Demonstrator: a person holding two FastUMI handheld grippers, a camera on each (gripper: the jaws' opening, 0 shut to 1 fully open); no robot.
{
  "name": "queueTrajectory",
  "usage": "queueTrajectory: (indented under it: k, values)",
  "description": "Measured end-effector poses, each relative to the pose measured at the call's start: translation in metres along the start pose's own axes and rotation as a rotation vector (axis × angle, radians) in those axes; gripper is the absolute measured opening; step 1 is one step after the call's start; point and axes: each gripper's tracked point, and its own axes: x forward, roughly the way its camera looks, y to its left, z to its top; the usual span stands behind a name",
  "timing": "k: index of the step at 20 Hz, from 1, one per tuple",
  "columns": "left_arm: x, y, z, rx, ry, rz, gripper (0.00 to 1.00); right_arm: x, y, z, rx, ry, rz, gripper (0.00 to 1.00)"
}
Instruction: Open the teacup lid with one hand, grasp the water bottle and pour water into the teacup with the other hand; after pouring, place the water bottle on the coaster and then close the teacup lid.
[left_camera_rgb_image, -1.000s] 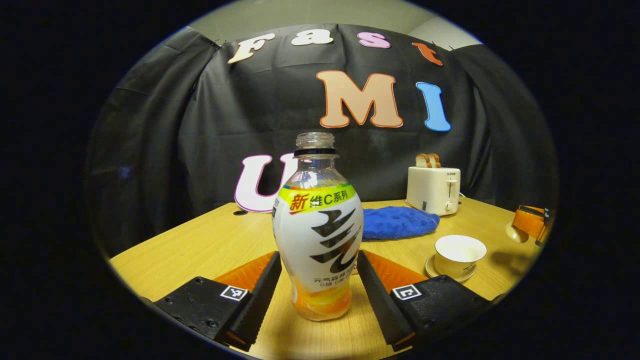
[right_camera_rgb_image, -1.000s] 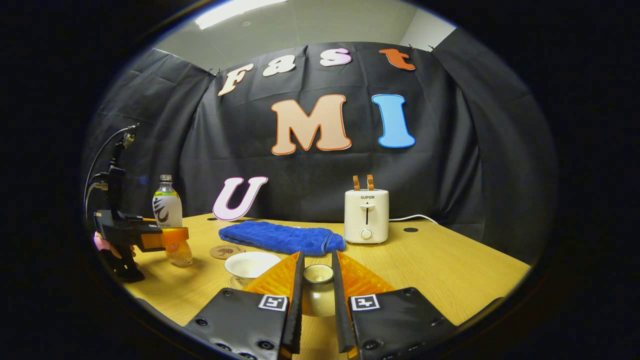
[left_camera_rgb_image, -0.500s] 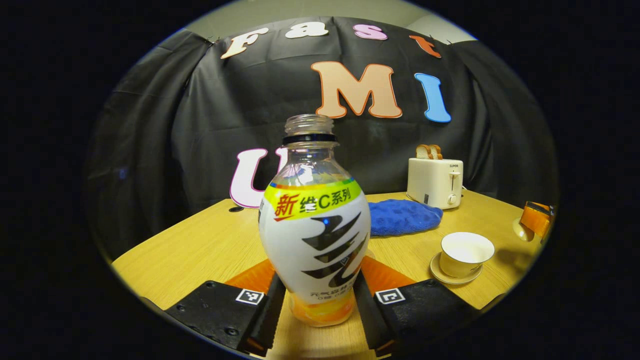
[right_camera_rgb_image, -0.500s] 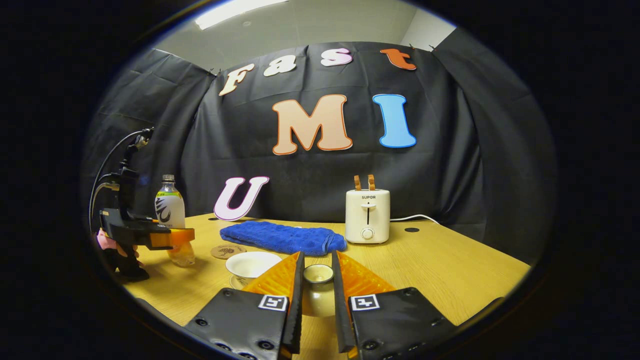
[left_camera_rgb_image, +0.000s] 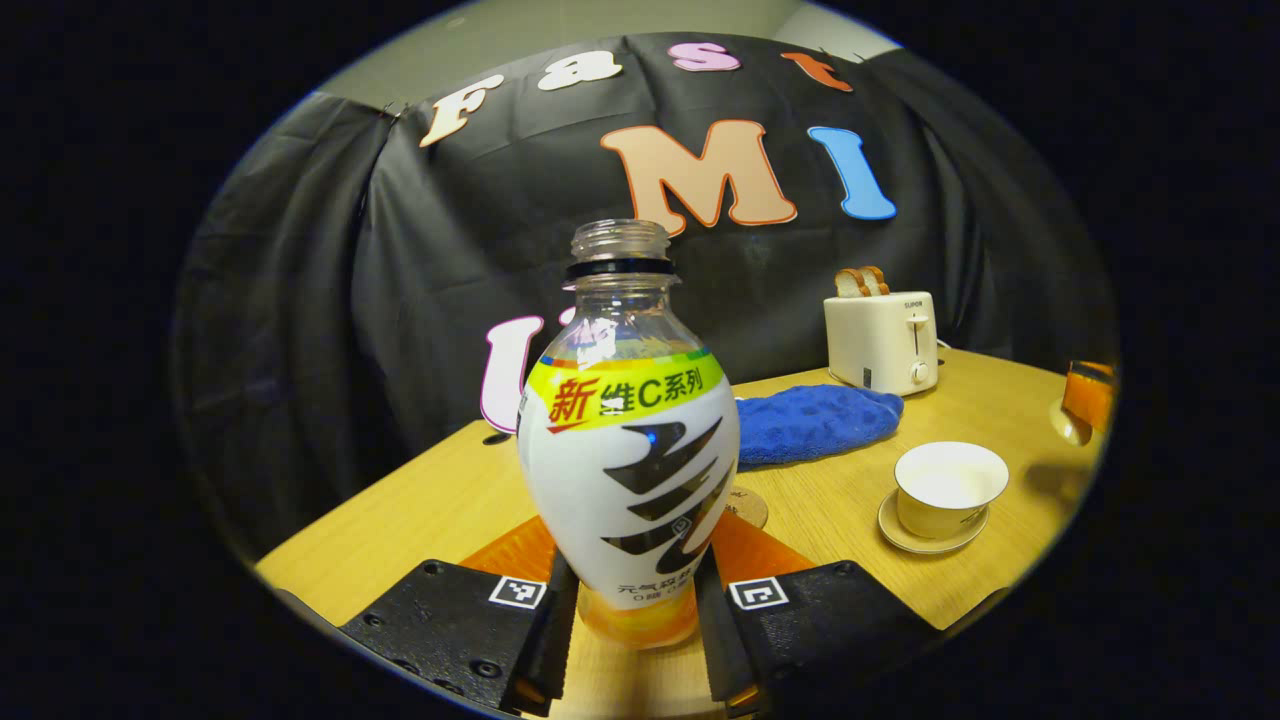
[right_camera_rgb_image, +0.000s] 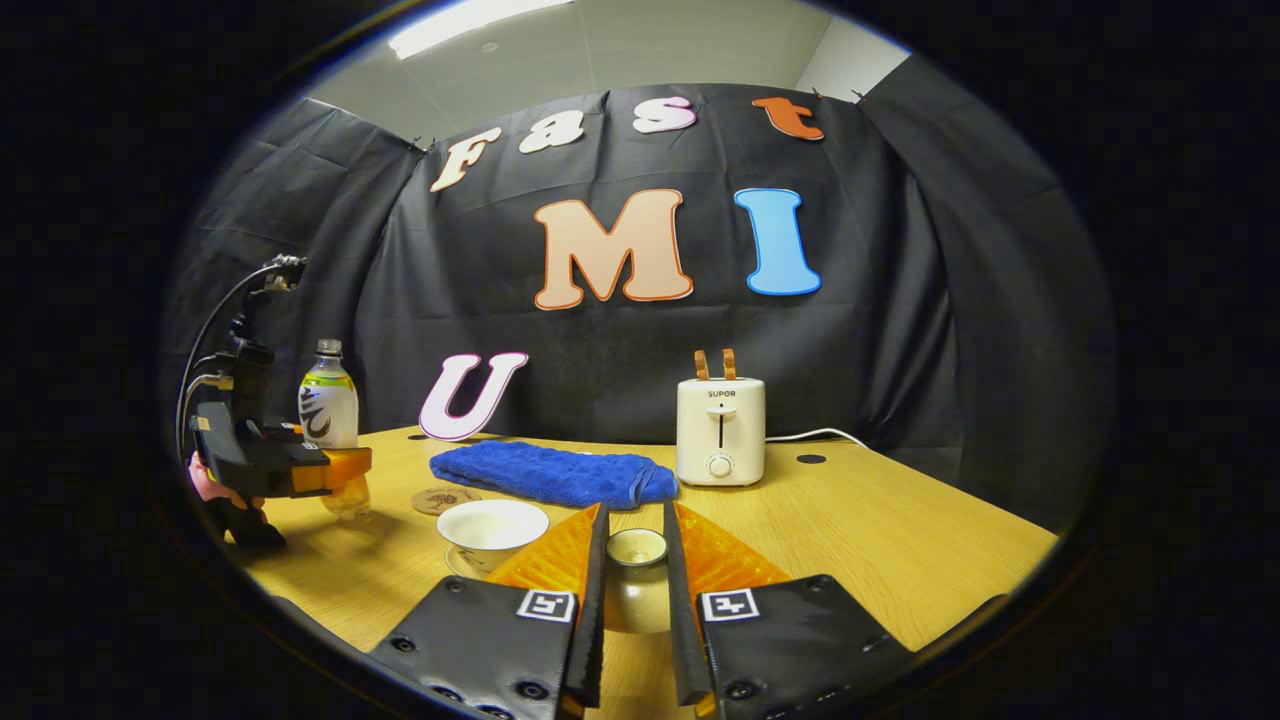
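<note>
Two grips are set: your left gripper (left_camera_rgb_image: 628, 625) pinches the water bottle (left_camera_rgb_image: 628, 450) at frame centre, your right gripper (right_camera_rgb_image: 628, 585) clamps the teacup lid (right_camera_rgb_image: 636, 548); next, carry the bottle to the open teacup (left_camera_rgb_image: 948, 487), lower right, and tilt slowly

My left gripper view sits low over the table (left_camera_rgb_image: 430, 500), facing the back cloth wall (left_camera_rgb_image: 400, 260), very near the water bottle (left_camera_rgb_image: 628, 450) between its own fingers, tilted a bit. Teacup (left_camera_rgb_image: 948, 488), blue towel (left_camera_rgb_image: 815, 425) and toaster (left_camera_rgb_image: 882, 342) lie farther off to its right. My right gripper view looks from the table's near edge toward the same wall, close on the teacup lid (right_camera_rgb_image: 636, 575). It sees the left gripper (right_camera_rgb_image: 345, 470) and bottle far left. Both views share teacup (right_camera_rgb_image: 493, 530), towel, toaster, coaster (right_camera_rgb_image: 446, 500) and wall.
</note>
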Motion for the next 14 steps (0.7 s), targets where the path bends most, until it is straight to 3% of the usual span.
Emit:
queueTrajectory:
  k: [5,8,14]
  values:
    - [0.003,0.016,0.021,0.436,-0.03,0.122,0.51,0.0,-0.01,0.0,-0.001,0.0,-0.02,0.31]
    - [0.01,0.008,0.018,0.652,-0.027,0.123,0.51,-0.001,-0.016,0.0,-0.001,-0.001,-0.029,0.3]
    - [0.015,-0.002,0.021,0.987,-0.022,0.114,0.5,-0.001,-0.023,0.0,-0.001,0.001,-0.036,0.33]
